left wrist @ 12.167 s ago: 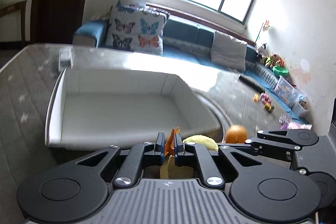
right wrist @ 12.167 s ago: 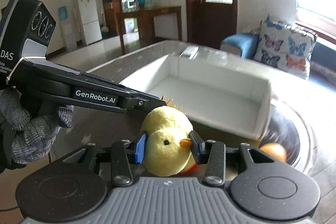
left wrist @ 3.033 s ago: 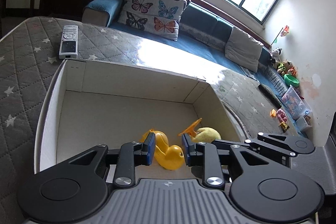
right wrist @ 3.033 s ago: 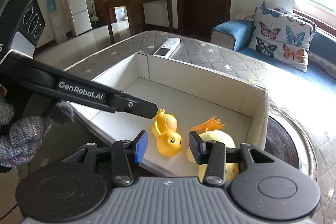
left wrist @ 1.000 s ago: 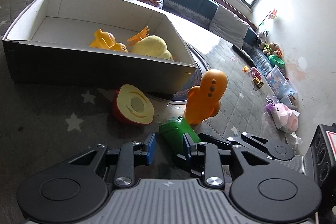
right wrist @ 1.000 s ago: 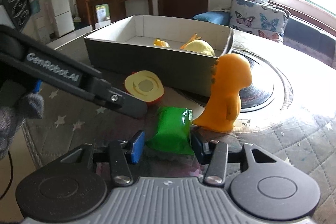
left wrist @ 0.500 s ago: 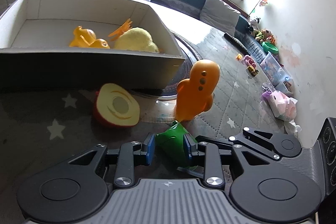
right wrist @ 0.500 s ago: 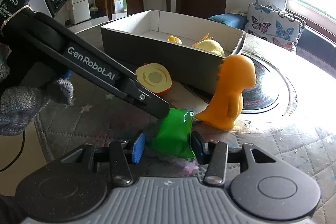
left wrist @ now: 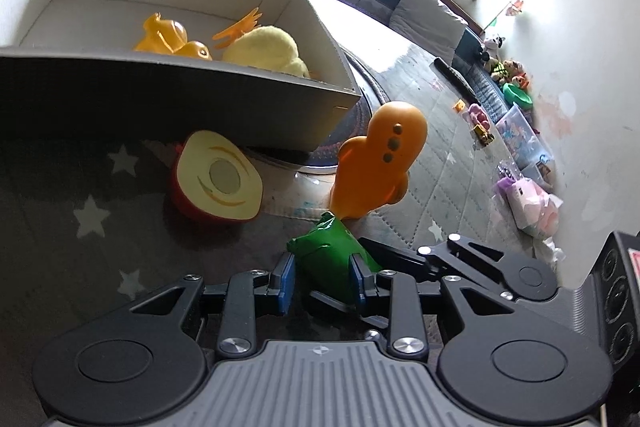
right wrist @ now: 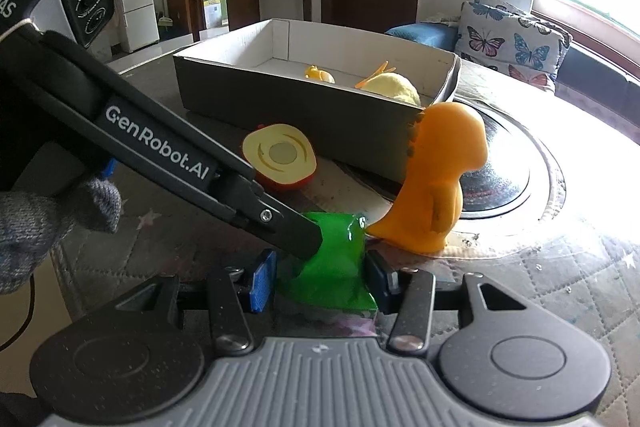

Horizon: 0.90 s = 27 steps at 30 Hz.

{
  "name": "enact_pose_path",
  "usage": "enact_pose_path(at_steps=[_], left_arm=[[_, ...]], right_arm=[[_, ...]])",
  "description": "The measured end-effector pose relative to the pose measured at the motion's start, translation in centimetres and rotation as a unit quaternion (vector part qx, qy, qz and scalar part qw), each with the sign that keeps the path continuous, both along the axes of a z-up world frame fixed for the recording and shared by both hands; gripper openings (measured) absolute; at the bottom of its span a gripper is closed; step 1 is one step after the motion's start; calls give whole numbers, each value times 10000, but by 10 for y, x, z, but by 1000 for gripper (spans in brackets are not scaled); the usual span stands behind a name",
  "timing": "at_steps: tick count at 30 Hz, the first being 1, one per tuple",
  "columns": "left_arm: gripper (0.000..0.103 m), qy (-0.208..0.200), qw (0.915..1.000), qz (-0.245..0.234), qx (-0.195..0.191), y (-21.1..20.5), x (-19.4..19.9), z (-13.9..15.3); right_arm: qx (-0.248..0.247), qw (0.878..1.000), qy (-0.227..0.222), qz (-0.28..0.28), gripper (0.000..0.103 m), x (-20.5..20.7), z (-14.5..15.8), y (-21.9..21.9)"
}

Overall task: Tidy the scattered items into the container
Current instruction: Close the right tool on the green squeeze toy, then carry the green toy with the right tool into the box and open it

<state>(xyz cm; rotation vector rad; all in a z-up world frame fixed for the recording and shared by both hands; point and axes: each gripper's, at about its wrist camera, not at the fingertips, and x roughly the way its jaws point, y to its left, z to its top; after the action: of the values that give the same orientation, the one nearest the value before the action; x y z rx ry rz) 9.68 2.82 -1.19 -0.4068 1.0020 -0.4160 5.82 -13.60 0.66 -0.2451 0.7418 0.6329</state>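
Green packet point(right wrist: 332, 267) lies on the table just before the box point(right wrist: 280, 115), beside the orange dinosaur point(right wrist: 436, 187). Both grippers have moved in since a second ago: left gripper point(left wrist: 322, 277) and right gripper point(right wrist: 320, 277) straddle it, jaws open, not yet gripping. Pickup seems next.

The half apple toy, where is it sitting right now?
The half apple toy lies cut face up on the table mat just outside the cardboard box, left of the orange dinosaur, beyond the green packet.
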Motion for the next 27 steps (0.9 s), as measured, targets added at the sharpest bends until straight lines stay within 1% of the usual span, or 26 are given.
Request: enact_pose_path(at_steps=[9,16,22,27], left_arm=[[33,329,9988,178,-311,2,1,-6],[32,327,9984,277,-379,2,-2,-6],[31,143,9985,297,-440,7,-10,3],[31,-229,9980,389,-436,15,-12,24]], right_arm=[[-42,10000,21,-70,48,-1,-3,1],[13,9999,-16,-167,46,-6,-3,2],[36,9998,-158,-130,46,-14,7,6],[104,9989,-441,-73,46,-11,24,13]])
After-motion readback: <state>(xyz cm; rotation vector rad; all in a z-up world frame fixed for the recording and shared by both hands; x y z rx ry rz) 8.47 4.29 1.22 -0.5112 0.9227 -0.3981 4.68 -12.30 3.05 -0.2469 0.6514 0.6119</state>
